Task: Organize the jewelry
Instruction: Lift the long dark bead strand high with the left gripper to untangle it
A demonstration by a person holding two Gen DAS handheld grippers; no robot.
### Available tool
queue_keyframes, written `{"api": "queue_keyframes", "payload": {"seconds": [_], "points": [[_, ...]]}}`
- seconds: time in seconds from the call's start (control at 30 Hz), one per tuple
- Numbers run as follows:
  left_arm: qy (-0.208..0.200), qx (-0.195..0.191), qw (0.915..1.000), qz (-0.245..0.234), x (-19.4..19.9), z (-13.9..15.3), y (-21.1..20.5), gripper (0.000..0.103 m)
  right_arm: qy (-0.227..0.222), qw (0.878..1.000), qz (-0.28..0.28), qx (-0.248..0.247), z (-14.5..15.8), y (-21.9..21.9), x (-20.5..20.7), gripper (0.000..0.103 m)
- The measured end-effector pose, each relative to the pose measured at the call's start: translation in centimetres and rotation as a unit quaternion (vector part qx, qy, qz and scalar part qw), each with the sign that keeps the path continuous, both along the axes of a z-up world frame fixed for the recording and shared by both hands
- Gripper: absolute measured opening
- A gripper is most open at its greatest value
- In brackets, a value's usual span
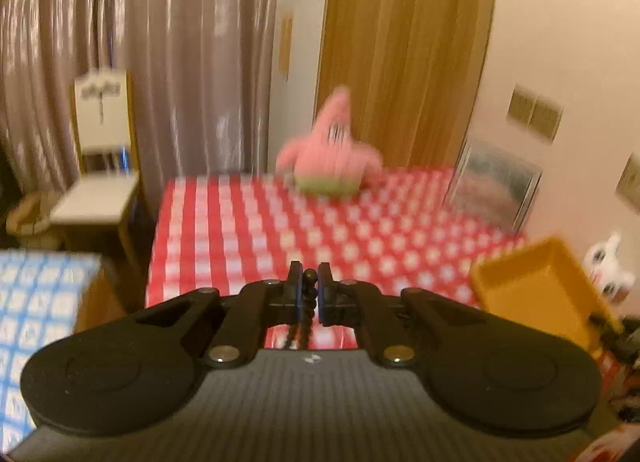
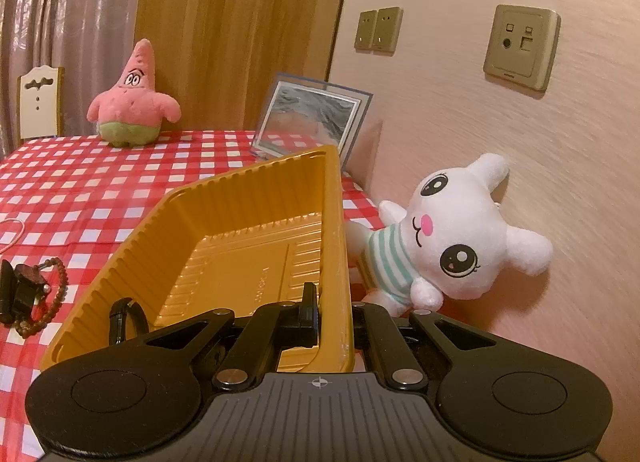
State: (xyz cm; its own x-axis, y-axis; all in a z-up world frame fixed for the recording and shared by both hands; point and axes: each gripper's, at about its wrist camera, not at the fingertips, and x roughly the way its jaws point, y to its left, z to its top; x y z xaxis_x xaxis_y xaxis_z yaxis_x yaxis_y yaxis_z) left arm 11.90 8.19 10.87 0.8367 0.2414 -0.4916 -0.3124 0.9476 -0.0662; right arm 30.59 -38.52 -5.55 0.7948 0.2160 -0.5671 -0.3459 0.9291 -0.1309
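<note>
Beads on a dark string (image 1: 309, 294) are pinched tight in the left gripper (image 1: 309, 282), above the red checked cloth (image 1: 240, 230), not yet in the tray.

From the right wrist, the right gripper (image 2: 334, 314) is clamped on the ribbed yellow plastic tray's (image 2: 224, 230) rim, tilting it. A black ring (image 2: 127, 320) already lies inside. A brown bead bracelet (image 2: 56, 294) waits beside it.

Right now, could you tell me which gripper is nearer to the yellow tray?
Right. The right gripper is shut on the yellow tray at its near rim, tilting it up. The left gripper, shut on a dark bead bracelet, is apart from the tray, to its left.
</note>
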Motion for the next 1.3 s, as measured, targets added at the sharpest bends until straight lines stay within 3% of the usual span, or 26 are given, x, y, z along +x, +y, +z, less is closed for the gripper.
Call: {"api": "queue_keyframes", "payload": {"seconds": [0.1,0.23,0.33,0.43,0.67,0.8,0.93,1.13,1.3], "points": [[-0.07,0.027,0.9971,-0.014,-2.2,4.6,-0.9,0.006,0.0,1.0,0.001,0.0,0.0,0.1,0.0,0.004],[-0.131,0.083,0.9878,-0.013,-3.7,9.3,-1.7,0.006,-0.001,1.0,0.002,0.002,0.1,0.2,-0.1,0.004],[-0.144,0.107,0.9837,-0.012,-4.0,10.8,-2.1,0.006,-0.001,1.0,0.004,0.003,0.2,0.3,-0.1,0.004],[-0.15,0.106,0.9827,-0.02,-3.7,11.7,-2.3,0.006,-0.001,1.0,0.004,0.003,0.2,0.3,0.0,0.004],[-0.159,0.111,0.9779,-0.078,-1.5,13.4,-3.9,0.006,0.001,1.0,0.006,0.005,0.2,0.2,0.4,0.004],[-0.173,0.106,0.9711,-0.125,0.5,14.0,-5.5,0.006,-0.001,1.0,0.007,0.008,0.3,0.3,0.5,0.004],[-0.197,0.099,0.9589,-0.178,1.9,15.0,-7.6,0.006,-0.001,1.0,0.006,0.014,0.3,0.6,0.5,0.004],[-0.23,0.077,0.9309,-0.273,5.1,15.8,-11.6,0.006,-0.001,1.0,0.003,0.021,0.2,0.8,0.6,0.004],[-0.237,0.033,0.9121,-0.333,8.6,14.9,-14.5,0.006,-0.002,1.0,0.001,0.026,0.1,0.7,0.7,0.004]]}}
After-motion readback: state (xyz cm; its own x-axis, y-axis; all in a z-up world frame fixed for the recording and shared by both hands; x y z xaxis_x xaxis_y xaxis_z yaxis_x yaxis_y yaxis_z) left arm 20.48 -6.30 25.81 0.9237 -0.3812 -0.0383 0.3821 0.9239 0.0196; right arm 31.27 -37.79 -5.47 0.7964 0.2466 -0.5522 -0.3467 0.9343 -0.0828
